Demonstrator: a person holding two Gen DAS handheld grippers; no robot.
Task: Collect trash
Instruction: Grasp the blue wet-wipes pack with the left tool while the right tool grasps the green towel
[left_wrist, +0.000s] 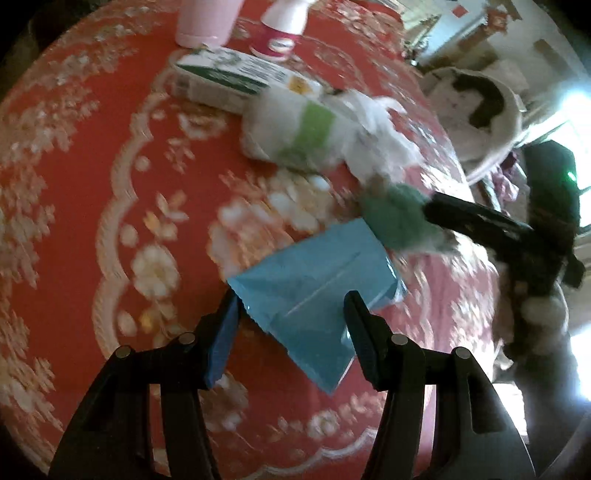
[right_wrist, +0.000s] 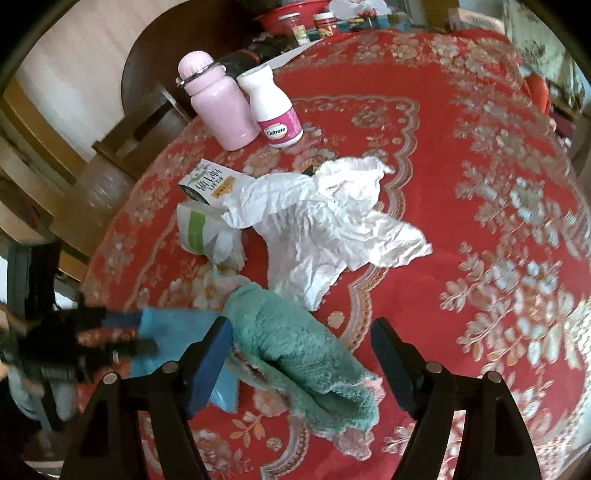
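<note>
The left gripper (left_wrist: 291, 314) stands partly open with the blue packet (left_wrist: 317, 284) lying flat between its fingers; the left pad sits at the packet's near corner, but blur hides whether either pad presses on it. The packet's long axis runs from lower right to upper left across the gap, so it lies skew to the closing line.

The right gripper (right_wrist: 303, 343) also stands partly open and straddles the green cloth (right_wrist: 295, 347). The cloth's long axis runs from upper left to lower right through the gap. The left pad lies just beside the cloth; the right pad is clear of it. No grip is visible.

Farther out on the red tablecloth (right_wrist: 443, 110) lie the crumpled white paper (right_wrist: 332, 221), a white-and-green wrapper (right_wrist: 199, 229) and a small carton (right_wrist: 210, 182). The pink bottle (right_wrist: 221, 107) and the supplement bottle (right_wrist: 275, 110) stand upright beyond them.

Judgement: each gripper is nearest its own item; the paper lies nearer the right gripper.
</note>
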